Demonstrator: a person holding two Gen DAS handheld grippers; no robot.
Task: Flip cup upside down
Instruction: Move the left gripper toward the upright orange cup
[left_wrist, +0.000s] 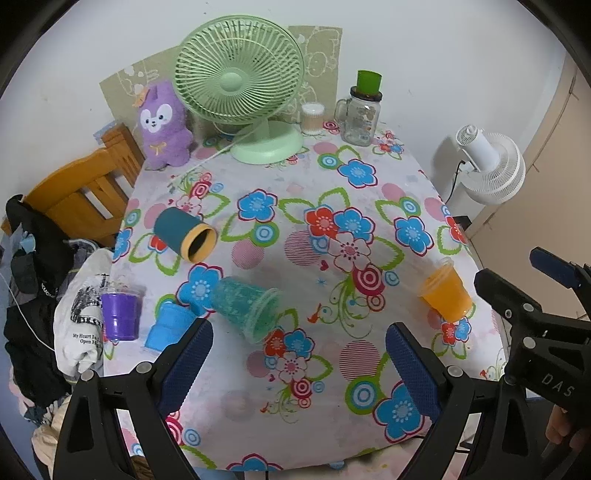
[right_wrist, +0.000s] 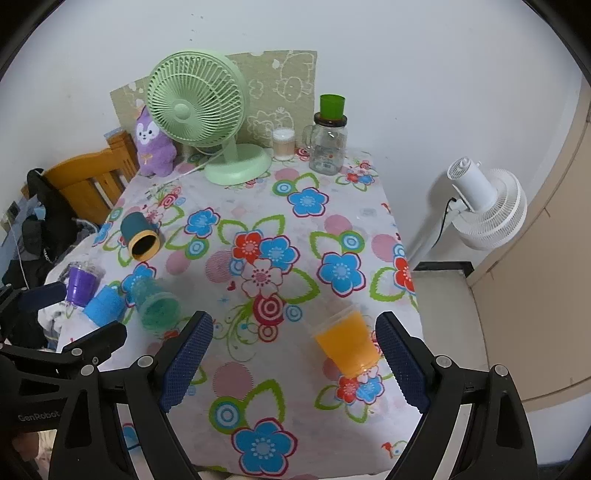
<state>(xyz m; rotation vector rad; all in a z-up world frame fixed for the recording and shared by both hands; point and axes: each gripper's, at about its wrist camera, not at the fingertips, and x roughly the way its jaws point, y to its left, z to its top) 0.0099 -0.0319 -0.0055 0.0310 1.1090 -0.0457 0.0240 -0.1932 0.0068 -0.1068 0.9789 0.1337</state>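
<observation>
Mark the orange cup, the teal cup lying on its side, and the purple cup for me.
orange cup (right_wrist: 347, 345): right wrist view, side wall.
teal cup (left_wrist: 242, 304): left wrist view, side wall.
purple cup (left_wrist: 120, 314): left wrist view, side wall.

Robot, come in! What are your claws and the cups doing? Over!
Left gripper open, empty. Right gripper open, beside orange cup. Teal cup on its side. Nothing blocking.

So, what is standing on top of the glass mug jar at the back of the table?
A green cup stands upright on the dark lid of the glass mug jar, its mouth facing up. The inside of the cup is not visible from here, and the lid's centre is covered.
</observation>
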